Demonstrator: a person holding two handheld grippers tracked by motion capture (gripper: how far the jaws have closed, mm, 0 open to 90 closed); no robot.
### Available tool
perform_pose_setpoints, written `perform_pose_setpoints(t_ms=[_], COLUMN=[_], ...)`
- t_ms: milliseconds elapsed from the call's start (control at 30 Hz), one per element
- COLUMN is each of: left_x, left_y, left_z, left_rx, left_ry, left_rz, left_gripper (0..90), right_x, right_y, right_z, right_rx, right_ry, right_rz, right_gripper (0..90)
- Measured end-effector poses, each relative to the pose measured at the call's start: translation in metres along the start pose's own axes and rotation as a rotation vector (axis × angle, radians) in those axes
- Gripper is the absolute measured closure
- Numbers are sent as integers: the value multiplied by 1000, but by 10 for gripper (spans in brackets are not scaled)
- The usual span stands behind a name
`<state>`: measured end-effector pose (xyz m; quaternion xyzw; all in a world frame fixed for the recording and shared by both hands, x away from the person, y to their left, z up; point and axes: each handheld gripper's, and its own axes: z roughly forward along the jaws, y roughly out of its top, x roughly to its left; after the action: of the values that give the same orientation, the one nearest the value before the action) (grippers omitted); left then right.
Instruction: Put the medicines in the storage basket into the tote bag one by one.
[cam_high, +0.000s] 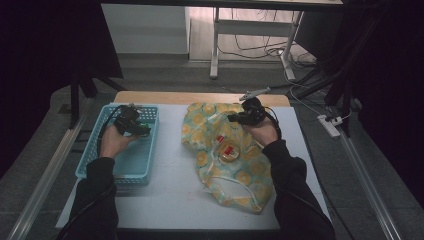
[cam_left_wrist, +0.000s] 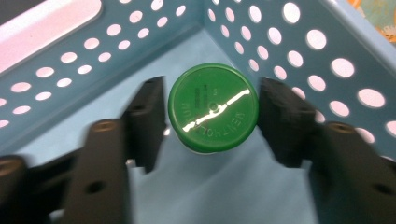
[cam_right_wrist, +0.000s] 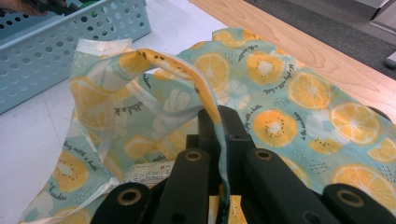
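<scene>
Down in the blue basket (cam_left_wrist: 299, 51), the left gripper (cam_left_wrist: 211, 116) has its jaws on either side of a green-capped jar (cam_left_wrist: 212, 107), just touching the cap. Meanwhile the right gripper (cam_right_wrist: 217, 123) is clamped tight on the rim of the lemon-print bag (cam_right_wrist: 280, 93), which lies on the table (cam_high: 170, 175) beside the basket.

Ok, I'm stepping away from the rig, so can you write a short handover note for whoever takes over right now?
Left gripper: in the basket, green-capped bottle between its fingers; contact unclear.
Right gripper: shut on the bag edge, holding it up.
Done: bottle is in the basket.
Left: free the bottle; a red-capped jar still shows inside the bag.
</scene>
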<state>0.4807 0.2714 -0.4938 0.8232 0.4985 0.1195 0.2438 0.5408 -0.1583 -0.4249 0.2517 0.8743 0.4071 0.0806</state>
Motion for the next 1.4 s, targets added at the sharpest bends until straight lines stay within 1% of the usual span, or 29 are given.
perform_pose_setpoints(t_ms=[133, 333, 467, 567, 633, 733, 900, 1033, 1067, 1267, 1333, 1400], left_x=[0, -1, 0, -1, -2, -4, -9, -13, -14, -21, -24, -27], left_y=[0, 1, 1, 1, 2, 4, 8, 9, 10, 12, 12, 13], left_z=[0, -1, -5, -10, -15, -24, -39, -49, -53, -68, -73, -77], left_rx=[2, 11, 5, -4, -17, -36, -50, -63, -70, -103, -115, -119], left_ry=[-5, 6, -14, -13, -10, -3, -6, -1, -7, -24, -29, -46], left_rz=[-5, -13, -26, -29, -31, -14, -10, 8, 3, 5, 12, 8], left_gripper=[513, 518, 518, 518, 518, 518, 518, 518, 518, 518, 518, 518], right_x=[0, 0, 0, 0, 0, 0, 0, 0, 0, 1, 1, 1], right_y=[0, 0, 0, 0, 0, 0, -1, -1, -1, -1, -1, -1], right_z=[0, 0, 0, 0, 0, 0, 1, 1, 0, 1, 1, 1], right_rx=[0, 0, -1, -3, -3, -4, -5, -9, -8, -7, -7, -5], right_ry=[0, -2, -2, -3, -3, -2, 0, -1, -2, -3, -4, -3], right_rz=[-2, 0, -1, 1, 2, 2, 6, 8, 8, 7, 6, 7], right_gripper=[900, 900, 900, 900, 900, 900, 900, 900, 900, 900, 900, 900])
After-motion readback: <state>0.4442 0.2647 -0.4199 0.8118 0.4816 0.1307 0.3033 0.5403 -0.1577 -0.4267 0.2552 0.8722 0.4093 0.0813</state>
